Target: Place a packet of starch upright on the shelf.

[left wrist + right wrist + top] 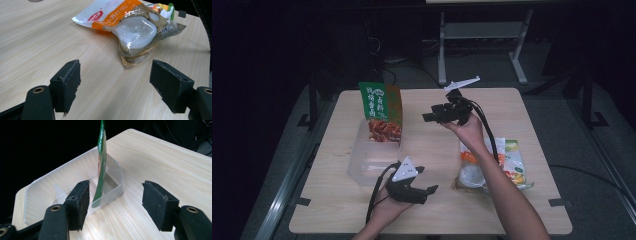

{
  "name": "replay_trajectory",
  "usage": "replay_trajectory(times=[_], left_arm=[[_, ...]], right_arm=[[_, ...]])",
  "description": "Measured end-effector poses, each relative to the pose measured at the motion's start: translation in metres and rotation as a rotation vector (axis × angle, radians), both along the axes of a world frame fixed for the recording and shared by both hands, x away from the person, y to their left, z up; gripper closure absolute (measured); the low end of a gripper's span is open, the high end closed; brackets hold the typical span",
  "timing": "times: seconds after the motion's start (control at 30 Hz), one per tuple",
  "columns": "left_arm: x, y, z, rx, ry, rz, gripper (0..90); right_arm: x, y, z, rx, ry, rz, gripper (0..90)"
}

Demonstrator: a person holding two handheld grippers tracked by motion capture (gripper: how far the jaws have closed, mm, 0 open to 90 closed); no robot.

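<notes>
A green and red snack packet [382,111] stands upright at the far end of a clear plastic bin [362,167] on the left of the wooden table [427,215]. My right gripper [430,113] hangs above the table's middle, pointing left at the packet, open with nothing between its jaws. In the right gripper view the packet [101,165] shows edge-on inside the bin [50,182], beyond the open gripper [115,202]. My left gripper [426,179] rests near the front edge, open and empty. It faces an orange and white snack bag [132,30] lying flat beyond the gripper [115,85].
The orange and white bag [514,167] lies on the table's right side, partly under the person's right forearm [507,195]. Bare tabletop lies between the bin and that bag. Dark floor and a metal stand's legs [482,50] lie beyond the far edge.
</notes>
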State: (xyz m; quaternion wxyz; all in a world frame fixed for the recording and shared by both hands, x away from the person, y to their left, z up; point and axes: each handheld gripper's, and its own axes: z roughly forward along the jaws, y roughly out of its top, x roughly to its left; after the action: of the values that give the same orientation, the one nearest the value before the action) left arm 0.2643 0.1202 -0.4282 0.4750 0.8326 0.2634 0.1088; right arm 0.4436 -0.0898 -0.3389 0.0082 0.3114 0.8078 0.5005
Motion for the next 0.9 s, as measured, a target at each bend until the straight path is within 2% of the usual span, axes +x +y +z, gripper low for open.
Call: replay_trajectory(times=[0.07, 0.27, 0.37, 0.43, 0.53, 0.73, 0.9], left_arm=[[0.000, 0.001, 0.000, 0.013, -0.001, -0.005, 24.1], [0.001, 0.001, 0.001, 0.002, -0.005, -0.004, 24.2], [0.001, 0.002, 0.001, -0.001, -0.002, 0.001, 24.2], [0.001, 0.002, 0.001, -0.002, 0.002, 0.002, 24.2], [0.002, 0.002, 0.002, 0.004, -0.010, -0.002, 24.1], [0.001, 0.001, 0.001, -0.005, -0.009, -0.002, 24.1], [0.002, 0.002, 0.001, -0.007, -0.007, 0.001, 24.1]], right_arm=[[-0.003, -0.006, 0.000, 0.001, 0.004, -0.004, 36.9], [-0.009, -0.020, 0.001, -0.040, 0.011, -0.019, 35.2], [-0.011, -0.028, 0.003, -0.040, 0.024, -0.024, 34.3], [-0.015, -0.033, 0.004, -0.024, 0.015, -0.026, 34.7], [-0.020, -0.039, 0.004, -0.034, 0.015, -0.033, 34.5], [-0.027, -0.053, 0.006, -0.043, 0.028, -0.050, 33.6], [-0.032, -0.066, 0.007, -0.048, 0.015, -0.069, 33.2]])
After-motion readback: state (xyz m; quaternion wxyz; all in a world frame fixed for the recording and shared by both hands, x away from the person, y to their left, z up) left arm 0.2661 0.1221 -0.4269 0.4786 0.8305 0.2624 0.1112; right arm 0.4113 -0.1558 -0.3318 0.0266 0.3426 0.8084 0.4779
